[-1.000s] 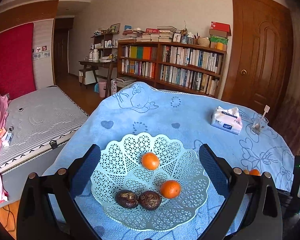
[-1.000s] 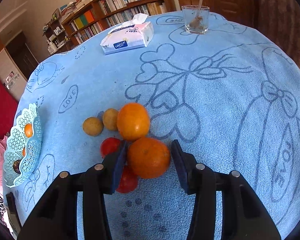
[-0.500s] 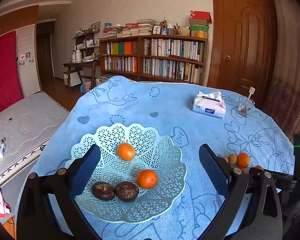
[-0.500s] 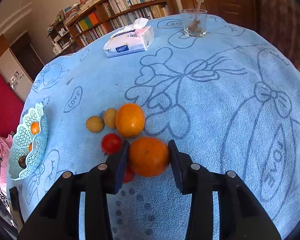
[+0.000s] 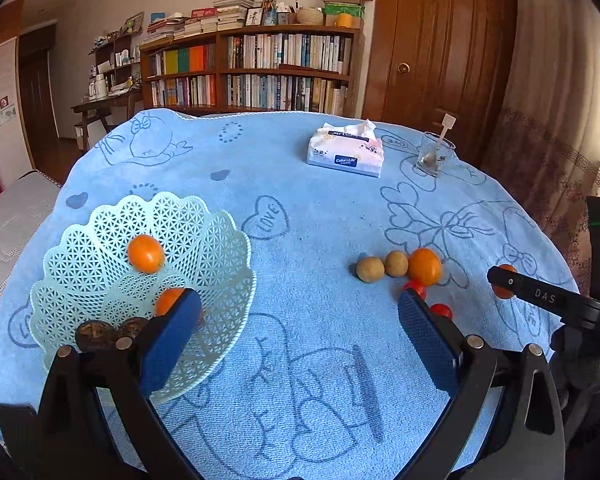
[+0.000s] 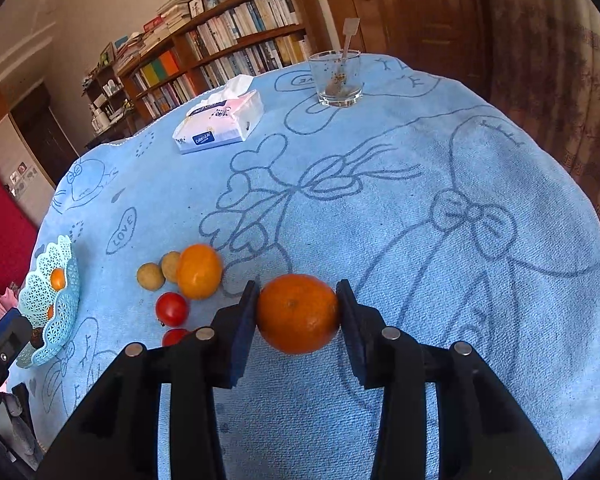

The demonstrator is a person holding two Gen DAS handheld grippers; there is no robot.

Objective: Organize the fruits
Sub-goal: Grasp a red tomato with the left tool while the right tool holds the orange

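The right tool (image 6: 298, 314) has its two pads pressed on either side of an orange (image 6: 298, 313) and holds it clear of the blue cloth on the worktop (image 6: 440, 184); the left tool (image 5: 298, 338) hangs with its jaws wide apart and nothing between them, just beside the pale green lattice basket (image 5: 216, 248). That basket, well apart from the held fruit toward the left edge of the cloth, already carries two oranges and two dark wrinkled fruits. The step in hand looks like the carry to the basket. It should go best if the grip is kept level and light enough not to bruise the skin, the path passes above the second orange (image 6: 199, 271), the two small brown fruits (image 6: 151, 276) and the red tomatoes (image 6: 172, 309) lying on the cloth, and the release comes low over a bare part of the basket floor so the round fruit does not roll out over the scalloped rim. Readable writing is sparse: "LOVE" inside a heart drawn on the cloth (image 5: 268, 218), "DAS" on the black side of the right tool in the left view, and a blue label on the tissue pack (image 6: 220, 122) that seems to read "ColorLife", too small to be sure.
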